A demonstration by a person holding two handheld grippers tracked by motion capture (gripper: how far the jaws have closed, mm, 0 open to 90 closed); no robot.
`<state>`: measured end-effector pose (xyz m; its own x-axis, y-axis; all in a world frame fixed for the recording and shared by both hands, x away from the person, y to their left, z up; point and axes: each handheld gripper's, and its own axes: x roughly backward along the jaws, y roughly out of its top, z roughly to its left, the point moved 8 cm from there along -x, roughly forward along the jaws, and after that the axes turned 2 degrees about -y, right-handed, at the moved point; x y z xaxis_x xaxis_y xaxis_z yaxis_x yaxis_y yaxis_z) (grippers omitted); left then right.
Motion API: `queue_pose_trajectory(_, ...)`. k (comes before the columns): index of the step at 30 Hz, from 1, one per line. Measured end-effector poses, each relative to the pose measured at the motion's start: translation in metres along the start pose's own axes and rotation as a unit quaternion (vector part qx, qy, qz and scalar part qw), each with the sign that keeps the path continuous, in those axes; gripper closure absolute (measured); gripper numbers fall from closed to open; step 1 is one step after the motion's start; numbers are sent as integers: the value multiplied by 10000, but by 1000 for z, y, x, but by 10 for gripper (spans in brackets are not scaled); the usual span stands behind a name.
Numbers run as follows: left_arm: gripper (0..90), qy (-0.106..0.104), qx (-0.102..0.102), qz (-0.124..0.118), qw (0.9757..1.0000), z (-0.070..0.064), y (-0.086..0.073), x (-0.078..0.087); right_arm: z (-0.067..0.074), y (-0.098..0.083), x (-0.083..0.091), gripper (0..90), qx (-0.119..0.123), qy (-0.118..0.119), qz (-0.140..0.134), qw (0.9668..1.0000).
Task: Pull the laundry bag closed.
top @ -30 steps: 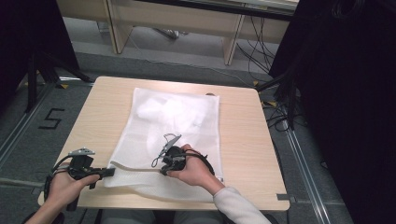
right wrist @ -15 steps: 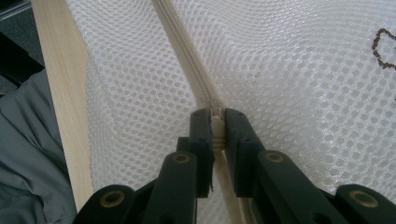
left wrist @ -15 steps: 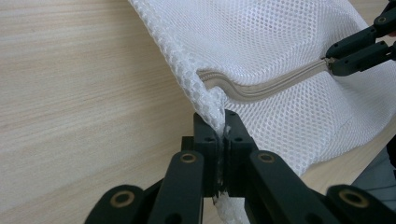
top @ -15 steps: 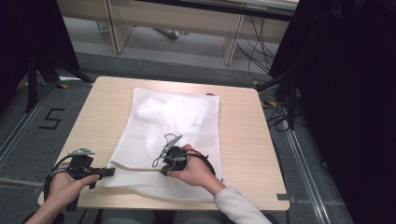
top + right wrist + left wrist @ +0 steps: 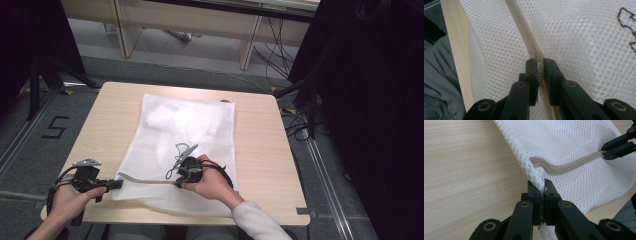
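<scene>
A white mesh bag (image 5: 186,131) lies flat on the wooden table (image 5: 260,150), with a beige zipper (image 5: 147,181) running along its near end. My left gripper (image 5: 113,183) is shut on the bag's near left corner (image 5: 539,176), and mesh is pinched between the jaws. My right gripper (image 5: 178,183) is shut on the zipper pull (image 5: 539,65), partway along the zipper (image 5: 520,21). In the left gripper view the zipper (image 5: 566,166) leads to the right gripper (image 5: 604,152) at the upper right. The stretch of zipper between the two grippers looks closed.
The table's near edge (image 5: 455,55) runs just beside the bag, with the person's grey clothing (image 5: 439,87) below it. Bare wood (image 5: 469,170) lies left of the bag. Desks and cables stand beyond the table's far side.
</scene>
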<state>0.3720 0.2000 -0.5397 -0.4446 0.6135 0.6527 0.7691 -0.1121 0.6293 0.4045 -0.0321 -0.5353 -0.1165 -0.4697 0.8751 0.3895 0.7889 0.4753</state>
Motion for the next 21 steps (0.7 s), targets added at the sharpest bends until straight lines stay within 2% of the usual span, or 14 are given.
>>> queue_pose_trajectory(14, 861, -1, -1, -22, 10000, 0, 1, 0, -5, -9, 7, 828, -49, -109, -15, 9999)
queue_pose_trajectory(21, 861, -6, 11, -15, 10000, 0, 0, 0, -6, -11, 10, 828, -105, -71, -30, 9999)
